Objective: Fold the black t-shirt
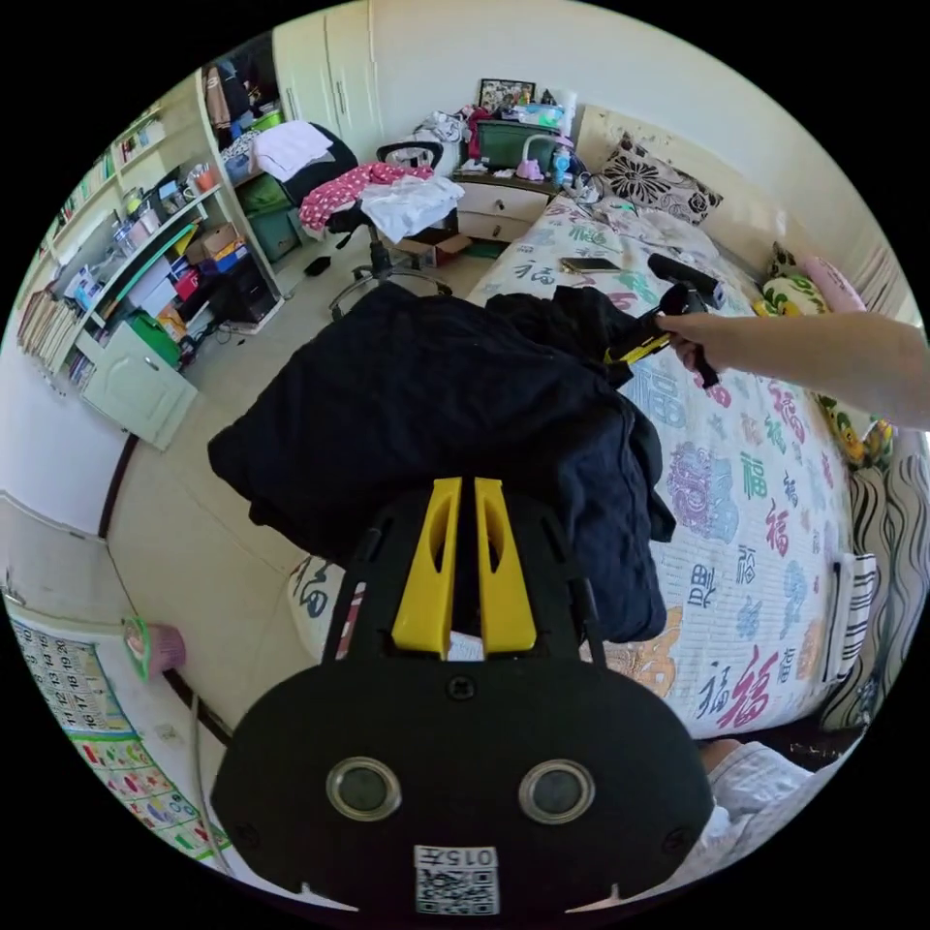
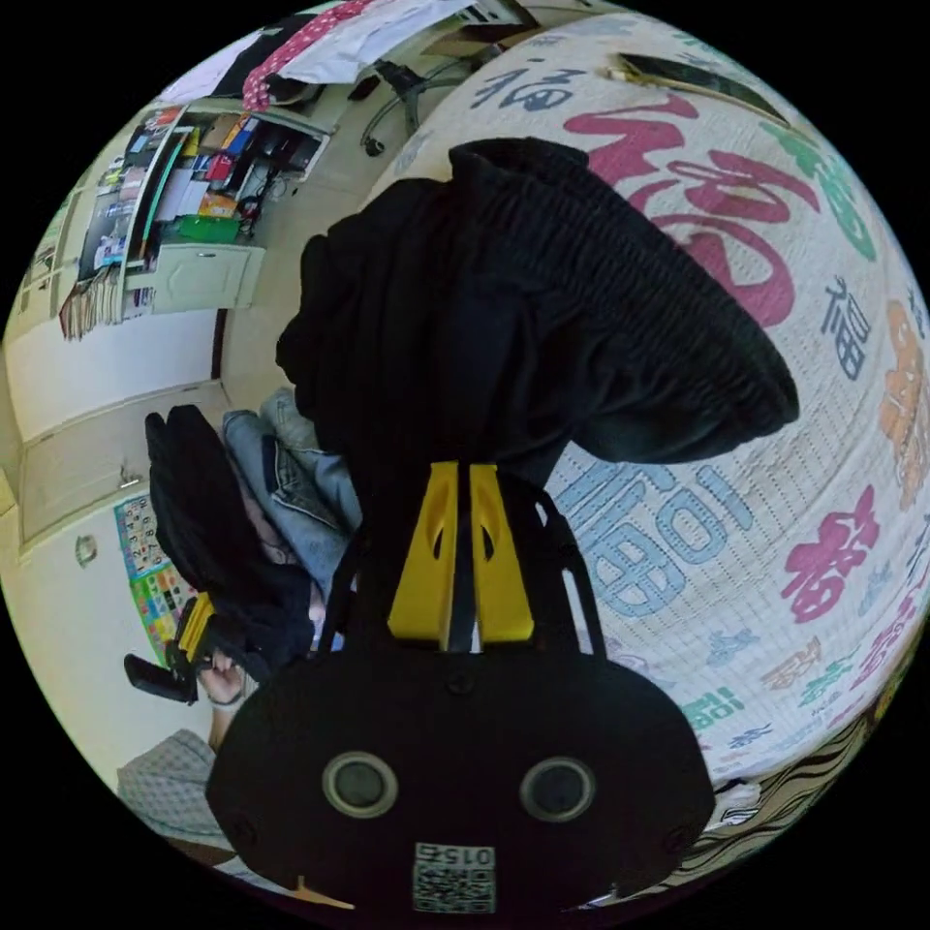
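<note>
The left gripper [image 1: 463,484] has its yellow jaws almost together, clamped on an edge of the black t-shirt [image 1: 426,407]. The right gripper [image 2: 457,470] has its jaws equally narrow, pinching another bunched part of the black t-shirt [image 2: 504,310].

In the left gripper view, the garment is held up, stretched between both grippers over the edge of the bed [image 1: 765,542], which carries a patterned cover. The right gripper [image 1: 635,347] appears there in a hand [image 1: 693,334], gripping the far corner of the fabric. A phone [image 1: 588,263] lies on the bed beyond.
</note>
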The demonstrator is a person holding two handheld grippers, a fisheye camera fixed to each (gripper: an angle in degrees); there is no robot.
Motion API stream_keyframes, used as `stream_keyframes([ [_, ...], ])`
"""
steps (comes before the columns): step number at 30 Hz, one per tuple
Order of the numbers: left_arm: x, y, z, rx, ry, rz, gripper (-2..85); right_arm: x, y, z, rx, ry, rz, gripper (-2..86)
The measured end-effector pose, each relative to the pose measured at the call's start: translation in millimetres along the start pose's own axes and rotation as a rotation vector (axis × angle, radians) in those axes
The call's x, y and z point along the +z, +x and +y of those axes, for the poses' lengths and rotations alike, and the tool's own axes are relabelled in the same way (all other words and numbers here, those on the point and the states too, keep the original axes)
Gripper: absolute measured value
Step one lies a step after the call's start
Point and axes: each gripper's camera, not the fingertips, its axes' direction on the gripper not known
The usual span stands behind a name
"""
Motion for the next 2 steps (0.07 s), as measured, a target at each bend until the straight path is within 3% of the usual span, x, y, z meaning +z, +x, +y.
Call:
stream_keyframes([
  [2,-6.4,14.7,-6.4,-0.006,-0.007,-0.013,0.1,4.3,11.6,-26.8,-0.046,0.059,0.003,0.4],
])
